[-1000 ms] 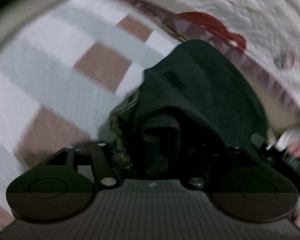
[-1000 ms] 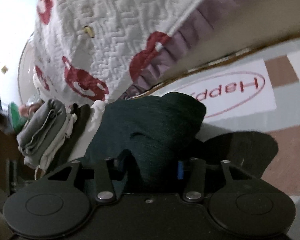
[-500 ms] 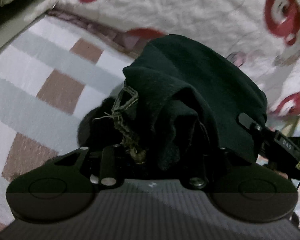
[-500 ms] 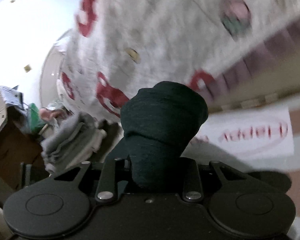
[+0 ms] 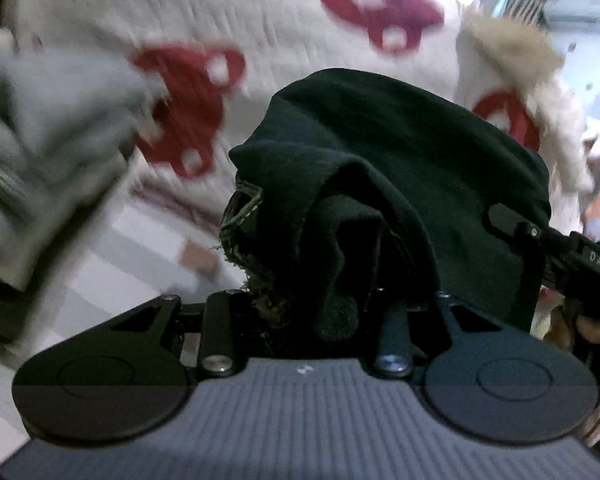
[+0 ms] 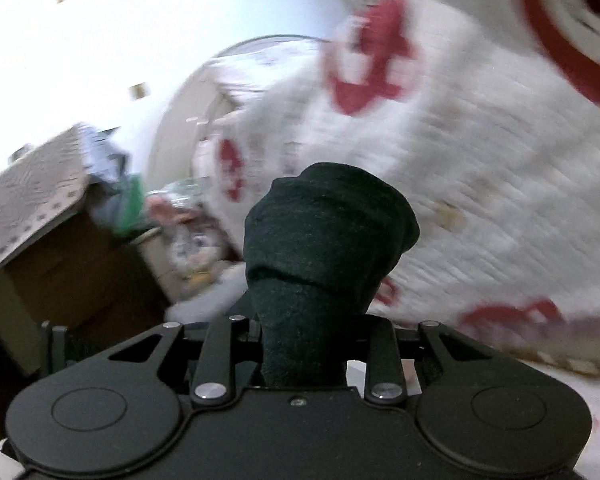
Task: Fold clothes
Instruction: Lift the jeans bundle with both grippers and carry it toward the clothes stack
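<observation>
Both hand-held grippers risen since earlier frames; checked floor dropped away. Left hand-held gripper point(image 5: 320, 312) and right hand-held gripper point(image 6: 304, 344) each clamp bunched dark garment point(image 5: 400, 168), aloft before white red-patterned quilt point(image 5: 292, 24).

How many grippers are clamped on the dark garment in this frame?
2. The left gripper pinches a bunched edge of the dark garment; the right gripper grips another bunched part. Its fingertips are hidden under cloth.

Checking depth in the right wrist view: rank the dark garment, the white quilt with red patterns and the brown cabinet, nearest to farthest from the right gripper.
1. dark garment, clamped in the right gripper.
2. white quilt, behind, right.
3. brown cabinet, far left.
</observation>
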The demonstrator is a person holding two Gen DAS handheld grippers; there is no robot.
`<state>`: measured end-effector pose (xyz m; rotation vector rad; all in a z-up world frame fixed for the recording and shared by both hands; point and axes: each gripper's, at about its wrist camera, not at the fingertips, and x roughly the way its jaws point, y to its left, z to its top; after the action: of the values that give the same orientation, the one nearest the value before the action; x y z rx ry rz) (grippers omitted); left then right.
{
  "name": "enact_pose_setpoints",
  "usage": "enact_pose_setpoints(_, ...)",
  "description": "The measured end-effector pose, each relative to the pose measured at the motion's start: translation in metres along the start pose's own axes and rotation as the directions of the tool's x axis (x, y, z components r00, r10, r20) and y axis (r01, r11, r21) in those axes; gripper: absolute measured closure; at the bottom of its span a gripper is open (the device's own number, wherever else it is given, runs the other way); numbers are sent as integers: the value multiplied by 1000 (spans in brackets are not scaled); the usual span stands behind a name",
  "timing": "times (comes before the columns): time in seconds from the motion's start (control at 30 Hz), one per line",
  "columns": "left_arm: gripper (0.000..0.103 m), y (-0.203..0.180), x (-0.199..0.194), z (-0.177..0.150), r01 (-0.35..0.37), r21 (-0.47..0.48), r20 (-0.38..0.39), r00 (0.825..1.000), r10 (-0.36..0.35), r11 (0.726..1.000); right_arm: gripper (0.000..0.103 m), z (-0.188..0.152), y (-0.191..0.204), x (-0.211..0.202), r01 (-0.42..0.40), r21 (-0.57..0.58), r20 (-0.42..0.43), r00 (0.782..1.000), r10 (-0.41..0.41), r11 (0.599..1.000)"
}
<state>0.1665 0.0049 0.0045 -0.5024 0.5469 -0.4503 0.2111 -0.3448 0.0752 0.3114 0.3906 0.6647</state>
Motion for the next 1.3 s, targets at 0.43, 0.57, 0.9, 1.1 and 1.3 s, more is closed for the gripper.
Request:
enact_pose_setpoints(0.43, 70, 47, -219, 114, -284, 57, 314, 915, 253, 957, 70, 85, 163, 135, -432, -28, -9, 902, 432, 901)
enact_pose_setpoints(0.57, 70, 63, -236, 160, -367, 69, 324, 888, 327, 928, 70, 95, 170, 192, -503, 83, 14, 864, 504, 860)
enact_pose_setpoints(0.9, 70, 177, -110, 201, -405, -117, 84, 906, 415, 907, 69, 40, 69, 323, -246, 252, -121, 952, 283, 936)
enact_pose_setpoints(1.1, 71, 211, -55, 196, -403, -149, -27, 914, 404, 903, 69, 14, 28, 335, -199, 207, -204, 949, 242, 958)
enact_pose_setpoints(1.3, 70, 180, -58, 218, -421, -5, 8, 907, 421, 907, 68, 17, -4, 341, -263, 510, -121, 921, 371, 819)
